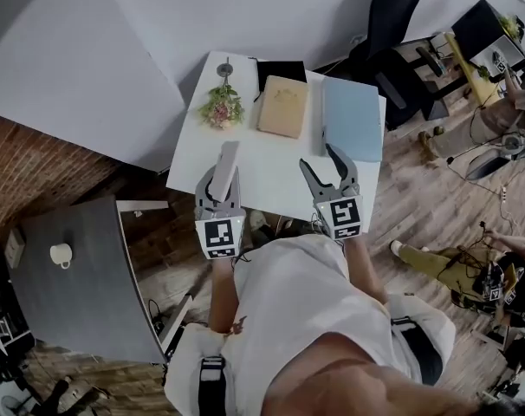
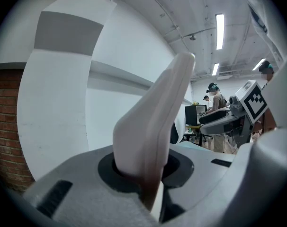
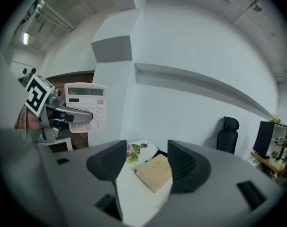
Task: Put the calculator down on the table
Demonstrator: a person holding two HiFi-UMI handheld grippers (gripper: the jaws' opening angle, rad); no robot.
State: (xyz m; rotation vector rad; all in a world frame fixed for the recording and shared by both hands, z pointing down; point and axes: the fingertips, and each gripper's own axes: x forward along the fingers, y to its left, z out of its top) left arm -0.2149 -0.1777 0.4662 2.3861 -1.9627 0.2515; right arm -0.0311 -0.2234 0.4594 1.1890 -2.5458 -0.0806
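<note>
Left gripper (image 1: 217,199) pinches the calculator (image 1: 227,165) upright above the table's (image 1: 275,159) near edge; right gripper (image 1: 329,170) hovers there, jaws spread, empty.

The calculator (image 3: 94,103) shows display digits too small to read.

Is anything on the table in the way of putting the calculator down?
Nothing visible is. The left gripper holds the calculator over the bare near part of the white table. The flowers, the tan book and the blue folder lie farther back, clear of it.
</note>
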